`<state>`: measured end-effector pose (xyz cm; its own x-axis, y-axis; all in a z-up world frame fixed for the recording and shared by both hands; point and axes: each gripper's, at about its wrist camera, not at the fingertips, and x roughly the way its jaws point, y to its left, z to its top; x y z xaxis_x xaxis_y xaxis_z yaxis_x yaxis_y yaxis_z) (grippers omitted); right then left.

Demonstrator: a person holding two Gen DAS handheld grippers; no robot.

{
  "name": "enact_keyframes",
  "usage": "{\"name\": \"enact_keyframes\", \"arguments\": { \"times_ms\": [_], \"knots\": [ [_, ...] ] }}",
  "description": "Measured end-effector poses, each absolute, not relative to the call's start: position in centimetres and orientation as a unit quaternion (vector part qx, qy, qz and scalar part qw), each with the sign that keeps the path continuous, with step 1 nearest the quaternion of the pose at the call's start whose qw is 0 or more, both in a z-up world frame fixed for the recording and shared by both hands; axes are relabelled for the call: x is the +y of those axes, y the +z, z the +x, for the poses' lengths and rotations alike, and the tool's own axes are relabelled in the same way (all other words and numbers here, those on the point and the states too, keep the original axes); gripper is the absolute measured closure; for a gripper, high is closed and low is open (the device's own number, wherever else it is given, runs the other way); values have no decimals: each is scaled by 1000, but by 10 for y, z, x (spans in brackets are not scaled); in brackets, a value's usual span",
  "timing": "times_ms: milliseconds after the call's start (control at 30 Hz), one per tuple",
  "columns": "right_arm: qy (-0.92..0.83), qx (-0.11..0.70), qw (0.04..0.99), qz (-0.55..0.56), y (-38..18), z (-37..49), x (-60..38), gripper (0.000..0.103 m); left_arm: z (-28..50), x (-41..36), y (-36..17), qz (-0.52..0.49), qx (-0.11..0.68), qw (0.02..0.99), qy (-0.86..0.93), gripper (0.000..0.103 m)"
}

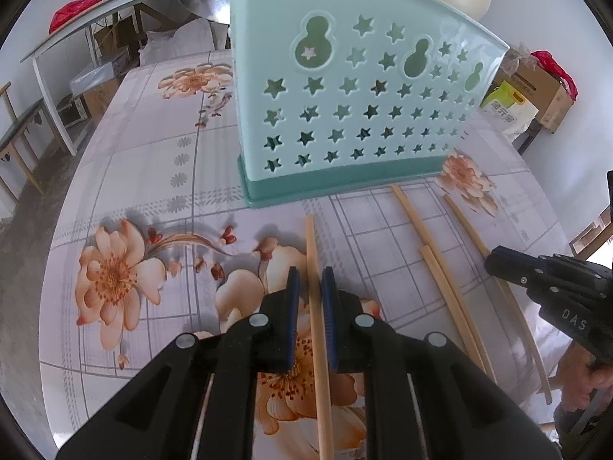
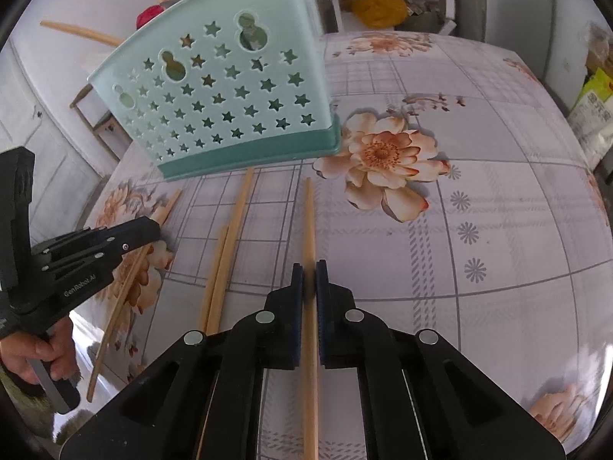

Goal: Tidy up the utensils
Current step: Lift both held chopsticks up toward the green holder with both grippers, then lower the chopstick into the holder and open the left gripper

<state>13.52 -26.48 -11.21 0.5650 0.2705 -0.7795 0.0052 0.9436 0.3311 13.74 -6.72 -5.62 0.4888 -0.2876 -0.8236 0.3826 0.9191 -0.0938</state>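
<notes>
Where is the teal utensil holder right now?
The teal utensil holder stands on the floral tablecloth, ahead of both grippers in each wrist view, just beyond the loose chopsticks' far tips.

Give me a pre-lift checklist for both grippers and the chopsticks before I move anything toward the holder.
1. Left gripper straddles the left chopstick: ok.
2. Left pads closed on it: not ok, a gap shows beside one pad.
3. Right gripper straddles the right chopstick: ok.
4. Right pads clamped firmly: cannot tell, they sit very close to the stick.
5. Holder upright on the table: ok.
6. Spare chopsticks lie apart from both held sticks: ok.
</notes>
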Motion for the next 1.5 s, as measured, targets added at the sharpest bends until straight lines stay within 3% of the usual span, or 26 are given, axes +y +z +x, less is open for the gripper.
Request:
{"name": "enact_keyframes", "arguments": {
  "times_ms": [333, 600, 900, 1500],
  "knots": [
    [80, 433, 880, 176, -98, 131, -278, 99, 135, -60, -49, 30, 463, 866, -187, 97],
    [91, 375, 901, 196, -58, 115, -287, 99, 113, -43, -8, -21, 411, 884, -221, 97],
    [97, 339, 913, 204, -31, 100, -291, 99, 91, -22, 51, -71, 326, 909, -251, 97],
    [102, 341, 910, 211, -31, 101, -289, 99, 109, -19, 195, -108, 120, 944, -286, 97]
  ]
}}
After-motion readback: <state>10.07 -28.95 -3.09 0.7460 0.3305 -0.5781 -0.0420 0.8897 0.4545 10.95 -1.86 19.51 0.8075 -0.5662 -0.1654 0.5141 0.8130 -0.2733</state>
